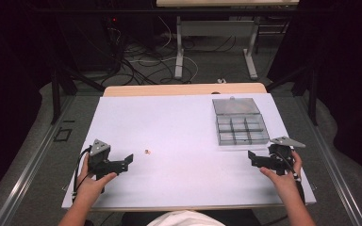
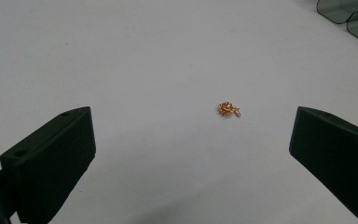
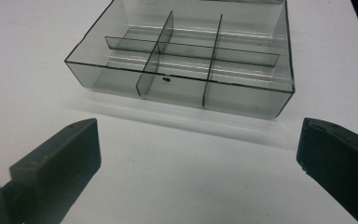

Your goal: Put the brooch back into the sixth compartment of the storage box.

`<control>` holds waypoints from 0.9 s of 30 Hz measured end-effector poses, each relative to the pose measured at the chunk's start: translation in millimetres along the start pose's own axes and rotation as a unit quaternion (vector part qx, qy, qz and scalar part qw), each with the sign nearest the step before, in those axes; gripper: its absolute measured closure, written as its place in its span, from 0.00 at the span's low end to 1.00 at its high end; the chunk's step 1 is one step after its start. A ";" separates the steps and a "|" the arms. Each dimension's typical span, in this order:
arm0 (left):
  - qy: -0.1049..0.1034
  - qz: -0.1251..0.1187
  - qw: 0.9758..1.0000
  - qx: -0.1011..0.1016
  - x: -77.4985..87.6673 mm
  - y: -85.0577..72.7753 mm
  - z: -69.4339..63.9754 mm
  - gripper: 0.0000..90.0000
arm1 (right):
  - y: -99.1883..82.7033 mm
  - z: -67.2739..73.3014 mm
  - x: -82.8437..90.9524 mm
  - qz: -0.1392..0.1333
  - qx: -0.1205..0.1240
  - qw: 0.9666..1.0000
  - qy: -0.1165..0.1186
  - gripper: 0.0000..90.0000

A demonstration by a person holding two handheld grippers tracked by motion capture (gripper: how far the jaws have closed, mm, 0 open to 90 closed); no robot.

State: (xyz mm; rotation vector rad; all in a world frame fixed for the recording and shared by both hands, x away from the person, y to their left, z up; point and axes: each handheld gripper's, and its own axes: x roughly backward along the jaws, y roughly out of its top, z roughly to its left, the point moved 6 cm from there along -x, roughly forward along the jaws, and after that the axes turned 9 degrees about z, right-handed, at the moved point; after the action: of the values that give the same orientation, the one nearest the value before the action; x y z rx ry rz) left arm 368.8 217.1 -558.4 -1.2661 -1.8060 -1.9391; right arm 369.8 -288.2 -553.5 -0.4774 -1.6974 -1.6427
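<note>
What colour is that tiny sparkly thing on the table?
The trinket is gold-orange, seen best in the left gripper view.

A desk frame (image 1: 214, 42) (cables (image 1: 141, 63) beneath) stands beyond the table (image 1: 179, 89).

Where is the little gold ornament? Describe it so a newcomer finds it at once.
Start at the white table top and look to its near left part, just ahead of the left hand-held gripper. There lies the gold ornament, a tiny orange-gold sprig, alone on the bare surface. The smoky clear compartment box at the far right is large, grey and divided.
</note>
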 end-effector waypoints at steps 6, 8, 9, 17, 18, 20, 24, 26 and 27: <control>-0.001 -0.002 1.000 -0.003 1.2 -0.8 -0.7 0.01 | 3.0 11.8 -2.7 -0.003 0.031 1.000 -0.003 0.00; -0.001 -0.003 1.000 -0.001 2.1 -1.8 -1.9 0.01 | 4.3 17.6 -3.9 -0.003 0.037 0.999 0.006 0.00; -0.001 -0.003 1.000 -0.001 2.1 -1.8 -1.9 0.01 | 4.3 17.6 -3.9 -0.003 0.037 0.999 0.006 0.00; -0.003 -0.003 1.000 -0.004 6.4 -4.2 -5.4 0.01 | 8.4 44.1 -9.7 -0.001 0.071 0.997 0.025 0.00; -0.004 -0.003 1.000 -0.004 6.8 -4.4 -5.5 0.01 | 9.2 49.3 -11.1 -0.001 0.078 0.996 0.029 0.00; -0.003 -0.002 1.000 -0.004 7.2 -4.7 -5.3 0.01 | 10.5 54.8 -11.9 -0.001 0.083 0.996 0.036 0.00; -0.002 -0.002 1.000 -0.002 7.2 -5.4 -5.1 0.01 | 13.5 66.3 -15.0 -0.006 0.094 0.994 0.049 0.00; -0.002 -0.002 1.000 -0.001 7.2 -5.5 -4.9 0.01 | 14.5 72.1 -17.3 -0.004 0.099 0.994 0.056 0.00; -0.002 -0.002 1.000 -0.001 7.2 -5.6 -4.6 0.01 | 15.1 73.9 -18.1 -0.004 0.102 0.993 0.054 0.00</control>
State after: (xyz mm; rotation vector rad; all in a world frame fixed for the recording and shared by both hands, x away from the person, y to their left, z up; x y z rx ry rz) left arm 358.7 217.0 -556.9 -1.2683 -1.8105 -1.9420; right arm 375.2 -210.9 -550.8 -0.2781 -1.7637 -1.4530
